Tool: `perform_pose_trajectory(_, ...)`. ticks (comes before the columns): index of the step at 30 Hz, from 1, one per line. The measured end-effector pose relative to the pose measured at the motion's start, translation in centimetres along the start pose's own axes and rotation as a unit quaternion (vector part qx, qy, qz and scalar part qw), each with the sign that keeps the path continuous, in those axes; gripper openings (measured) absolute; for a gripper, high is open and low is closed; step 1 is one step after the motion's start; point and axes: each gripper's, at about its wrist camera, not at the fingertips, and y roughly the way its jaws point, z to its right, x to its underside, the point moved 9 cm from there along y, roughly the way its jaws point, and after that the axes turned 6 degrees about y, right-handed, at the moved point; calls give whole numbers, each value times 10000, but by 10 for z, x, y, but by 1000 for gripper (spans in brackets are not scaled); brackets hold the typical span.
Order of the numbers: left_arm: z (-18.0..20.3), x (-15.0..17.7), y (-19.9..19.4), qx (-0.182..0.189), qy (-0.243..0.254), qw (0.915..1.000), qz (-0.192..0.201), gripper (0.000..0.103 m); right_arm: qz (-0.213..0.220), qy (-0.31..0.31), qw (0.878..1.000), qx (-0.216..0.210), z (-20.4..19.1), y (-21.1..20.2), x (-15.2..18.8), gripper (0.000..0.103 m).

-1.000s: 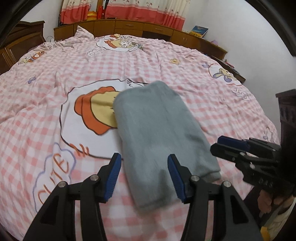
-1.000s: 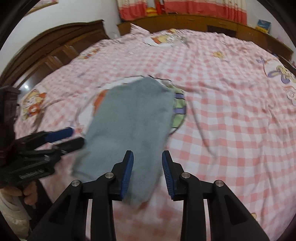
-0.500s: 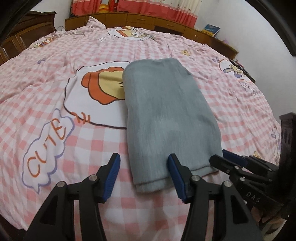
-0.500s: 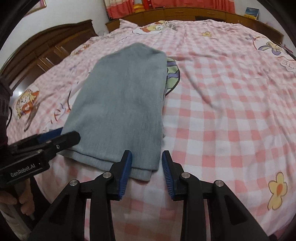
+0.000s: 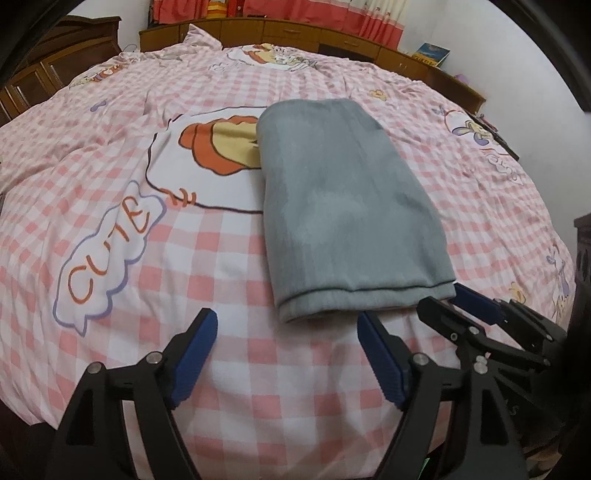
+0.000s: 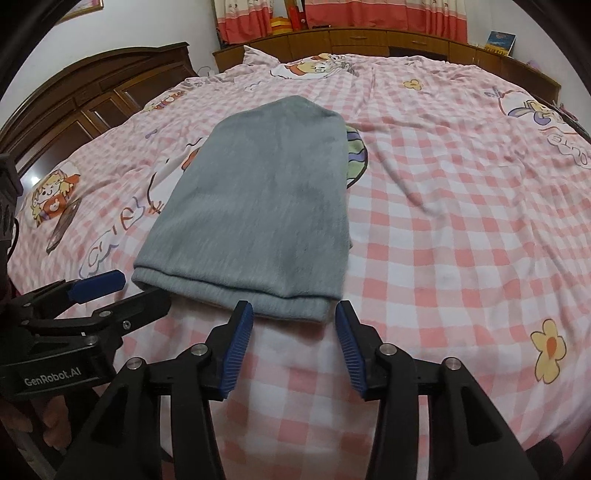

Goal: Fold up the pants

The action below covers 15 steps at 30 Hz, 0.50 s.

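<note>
While both grippers hang just off the near edge of the bed point(image 5: 258, 369), the folded grey pants point(image 5: 351, 221) lie flat on the pink checked cover, their near hem close to that edge and their far end reaching toward the middle of the bed. To the left of the pants the cover runs bare and wide out to the left edge, past a cartoon print and a "CUTE" bubble point(image 5: 107, 262); to the right the checks stretch unbroken to the right edge. Beyond the far edge stand a low wooden cabinet point(image 6: 369, 40) and red curtains point(image 6: 369, 14), and a dark wooden headboard point(image 6: 92, 99) lines the left side.

The left gripper point(image 5: 286, 332) has its blue pads wide apart and still spreading, nothing between them, aimed at the left near corner of the pants. The right gripper point(image 6: 293, 321) is also opening, its fingers straddling the right near corner of the hem without pressing it.

The pants form a neat, smooth stack, narrower at the far end, with two layers showing along the near hem.
</note>
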Motion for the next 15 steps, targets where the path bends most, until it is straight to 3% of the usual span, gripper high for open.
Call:
perform_pose_trajectory(10, -5, 3, 5, -282, -66, 9995, -94, 82, 3, 120, 9999, 58, 4, 2, 3, 47)
perform_pose_trajectory(15, -5, 5, 6, -226, -110, 9997, -71, 82, -23, 192, 9998, 40, 5, 4, 4, 47)
